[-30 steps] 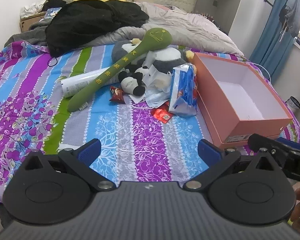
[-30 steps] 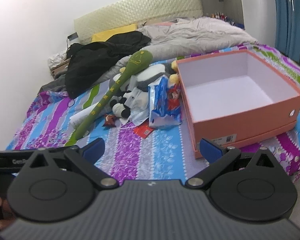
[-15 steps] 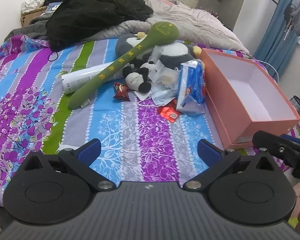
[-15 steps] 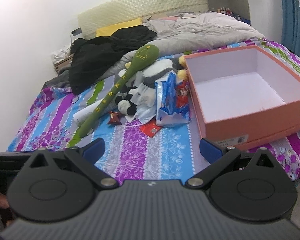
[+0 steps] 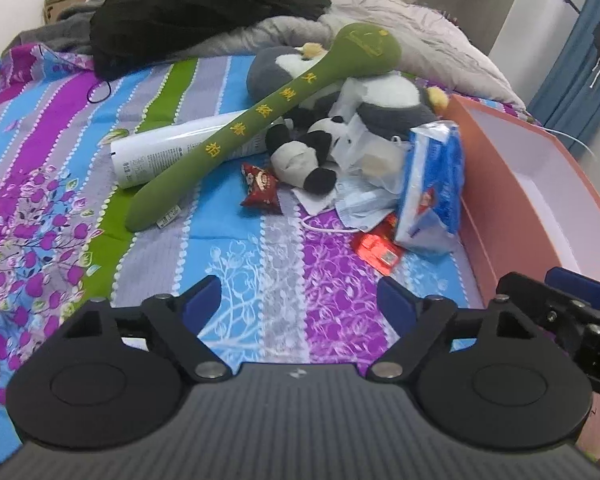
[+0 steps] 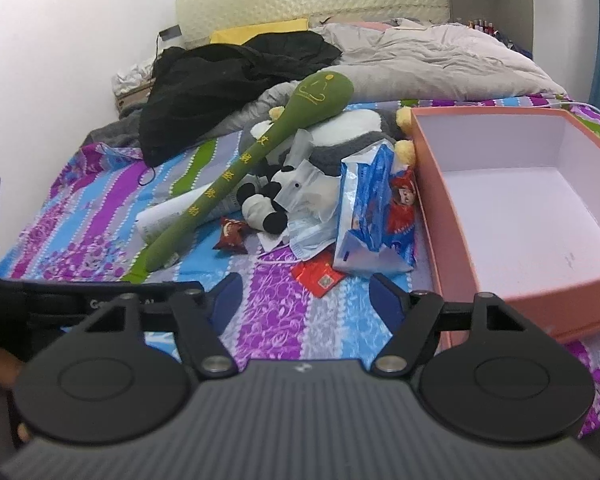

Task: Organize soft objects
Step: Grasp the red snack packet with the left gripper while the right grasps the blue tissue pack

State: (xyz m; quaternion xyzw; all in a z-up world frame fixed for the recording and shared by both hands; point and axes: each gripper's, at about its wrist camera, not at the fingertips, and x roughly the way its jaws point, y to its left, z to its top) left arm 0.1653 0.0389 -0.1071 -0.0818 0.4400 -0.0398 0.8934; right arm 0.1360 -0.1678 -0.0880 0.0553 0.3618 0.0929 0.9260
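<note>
Both the left gripper [image 5: 300, 300] and right gripper [image 6: 304, 294] hang spread apart and hold nothing. The plush pile [image 5: 320, 136] lies ahead of them on the bed [image 5: 260, 272], with the pink box [image 6: 520, 200] to its right.

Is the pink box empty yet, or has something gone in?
Empty: the pink box shows only bare white floor; the plush toys lie outside on the bed.

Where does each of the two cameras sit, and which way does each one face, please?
Left wrist: on the left gripper, facing up the bed at the green plush bat; its open fingers and the right gripper show.
Right wrist: on the right gripper, facing the pink box; its open fingers and the left gripper's body show.
Shared: bat, panda plush, box.
</note>
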